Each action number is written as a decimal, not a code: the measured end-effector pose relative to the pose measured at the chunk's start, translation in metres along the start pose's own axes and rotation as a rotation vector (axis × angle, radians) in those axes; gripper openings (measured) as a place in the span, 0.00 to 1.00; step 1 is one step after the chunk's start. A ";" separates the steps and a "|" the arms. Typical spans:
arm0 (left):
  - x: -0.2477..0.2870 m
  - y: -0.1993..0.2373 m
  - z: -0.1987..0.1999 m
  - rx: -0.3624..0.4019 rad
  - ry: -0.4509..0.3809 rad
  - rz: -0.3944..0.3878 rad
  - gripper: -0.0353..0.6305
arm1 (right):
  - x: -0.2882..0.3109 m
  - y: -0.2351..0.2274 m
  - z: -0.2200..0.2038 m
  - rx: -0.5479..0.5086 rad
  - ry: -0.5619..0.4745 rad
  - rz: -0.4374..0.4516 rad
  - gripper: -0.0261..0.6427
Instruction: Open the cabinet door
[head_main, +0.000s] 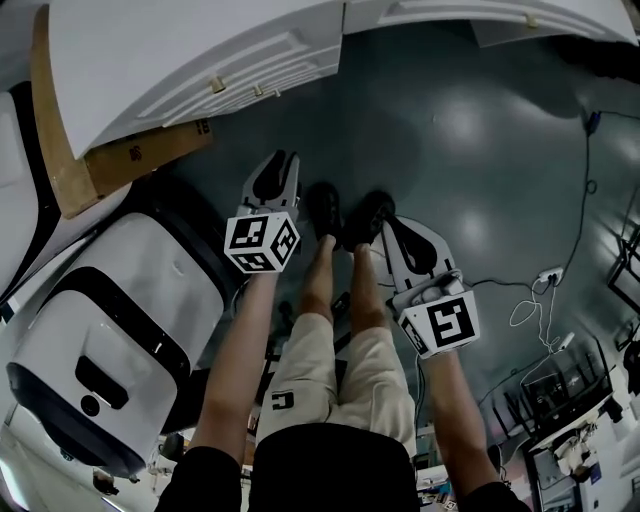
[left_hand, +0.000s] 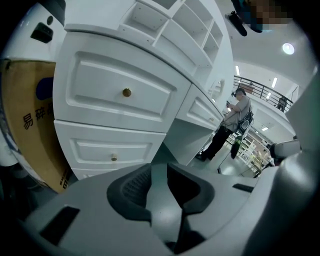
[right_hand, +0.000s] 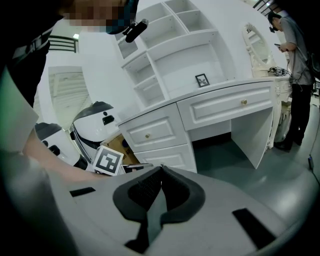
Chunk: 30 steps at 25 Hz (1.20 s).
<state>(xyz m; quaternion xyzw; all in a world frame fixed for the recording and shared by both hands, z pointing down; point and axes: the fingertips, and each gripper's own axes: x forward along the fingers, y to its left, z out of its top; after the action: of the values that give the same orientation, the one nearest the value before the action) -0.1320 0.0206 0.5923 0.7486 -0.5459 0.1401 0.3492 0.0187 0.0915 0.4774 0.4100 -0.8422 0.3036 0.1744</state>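
Plainly, the cabinet (left_hand: 110, 95) is a rigid, white-painted piece with panelled fronts, each carrying a small brass knob (left_hand: 127, 92); which front is the door I cannot tell. I judge a front to be stiff and light to move, but its paint looks smooth and slippery. That makes the knob the one sound place to take hold — pinched from both sides and drawn straight out. Small and round, it could slip from pads set off-centre.

In the left gripper view the cabinet fills the upper left and middle of the frame. The knob sits well above the left gripper (left_hand: 167, 167), whose jaws stand apart with nothing between them. The right gripper (right_hand: 161, 169) has its jaws together and empty, and the cabinet is at the centre of its view, well apart. In the head view the cabinet runs along the top edge — both grippers hang below it over the dark floor (head_main: 470, 130), well short of any knob.
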 end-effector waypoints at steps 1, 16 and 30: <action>0.005 0.004 -0.001 -0.006 0.001 0.007 0.21 | 0.001 -0.001 -0.002 -0.001 0.005 0.003 0.07; 0.077 0.062 -0.005 0.012 0.028 0.088 0.27 | 0.029 -0.018 0.003 -0.009 0.016 0.002 0.06; 0.121 0.118 -0.014 -0.006 0.077 0.201 0.28 | 0.048 -0.022 -0.009 -0.002 0.039 0.012 0.07</action>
<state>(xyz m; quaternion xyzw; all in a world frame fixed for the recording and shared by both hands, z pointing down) -0.1935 -0.0756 0.7174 0.6830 -0.6049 0.2016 0.3563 0.0075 0.0586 0.5180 0.3986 -0.8414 0.3119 0.1893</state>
